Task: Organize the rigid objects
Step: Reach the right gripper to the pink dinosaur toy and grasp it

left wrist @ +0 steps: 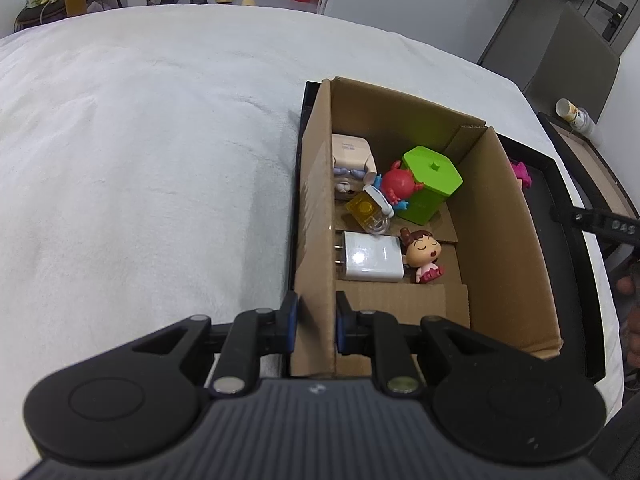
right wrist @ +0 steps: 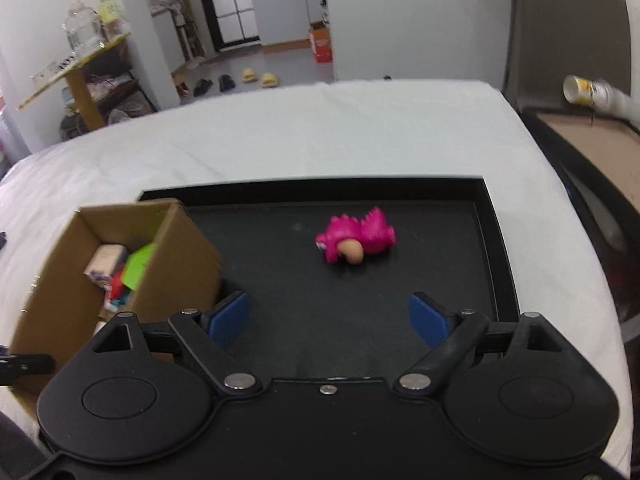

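My left gripper (left wrist: 315, 320) is shut on the near left wall of an open cardboard box (left wrist: 516, 240), one pad on each side of the wall. Inside lie a white charger (left wrist: 372, 258), a small doll (left wrist: 424, 254), a green hexagonal tub (left wrist: 430, 184), a red figure (left wrist: 398, 184), a yellow block (left wrist: 366, 210) and a cream box toy (left wrist: 352, 160). My right gripper (right wrist: 328, 320) is open above a black tray (right wrist: 486, 264), with nothing between its pads. A pink dinosaur toy (right wrist: 360, 236) lies on the tray beyond it. The box (right wrist: 68, 292) stands at the tray's left end.
Tray and box rest on a white bedspread (left wrist: 140, 140) that stretches wide to the left. A white and yellow bottle (right wrist: 592, 92) lies on a side table at the right. Shoes and a shelf are on the floor beyond the bed.
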`<action>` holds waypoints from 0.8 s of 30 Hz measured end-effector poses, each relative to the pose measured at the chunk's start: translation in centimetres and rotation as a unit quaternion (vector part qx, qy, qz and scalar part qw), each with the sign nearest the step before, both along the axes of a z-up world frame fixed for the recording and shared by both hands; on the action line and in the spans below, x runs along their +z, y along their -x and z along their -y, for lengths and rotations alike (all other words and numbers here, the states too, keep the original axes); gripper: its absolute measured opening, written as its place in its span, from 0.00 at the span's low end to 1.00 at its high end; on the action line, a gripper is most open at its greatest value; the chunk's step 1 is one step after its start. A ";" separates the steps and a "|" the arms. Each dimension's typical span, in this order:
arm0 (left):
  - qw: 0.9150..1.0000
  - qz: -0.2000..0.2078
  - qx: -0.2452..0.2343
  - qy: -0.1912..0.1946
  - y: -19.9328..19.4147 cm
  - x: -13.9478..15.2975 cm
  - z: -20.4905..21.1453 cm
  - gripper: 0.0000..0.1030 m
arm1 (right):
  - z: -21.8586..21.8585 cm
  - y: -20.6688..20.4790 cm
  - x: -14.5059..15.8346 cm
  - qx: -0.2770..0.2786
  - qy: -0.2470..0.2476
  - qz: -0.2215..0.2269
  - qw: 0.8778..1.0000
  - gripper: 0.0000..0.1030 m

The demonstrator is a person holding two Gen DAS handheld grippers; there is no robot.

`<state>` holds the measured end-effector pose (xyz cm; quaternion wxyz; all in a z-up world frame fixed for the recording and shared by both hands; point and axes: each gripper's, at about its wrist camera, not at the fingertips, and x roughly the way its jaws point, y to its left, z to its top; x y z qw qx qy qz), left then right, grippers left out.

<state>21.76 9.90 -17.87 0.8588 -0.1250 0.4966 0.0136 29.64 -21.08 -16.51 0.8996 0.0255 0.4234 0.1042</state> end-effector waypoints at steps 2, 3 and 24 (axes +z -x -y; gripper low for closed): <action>1.000 0.000 0.003 0.003 -0.1 0.0 0.0 0.16 | 0.0 -0.5 -0.5 0.003 0.004 0.004 1.000 0.85; 1.000 -0.001 0.004 0.004 -0.2 0.0 0.0 0.16 | 0.0 -0.8 -0.6 0.004 0.004 0.006 1.000 0.85; 1.000 -0.022 0.010 -0.007 -1.4 -1.1 0.1 0.17 | -1.0 -6.5 -4.4 0.012 0.033 0.015 0.999 0.85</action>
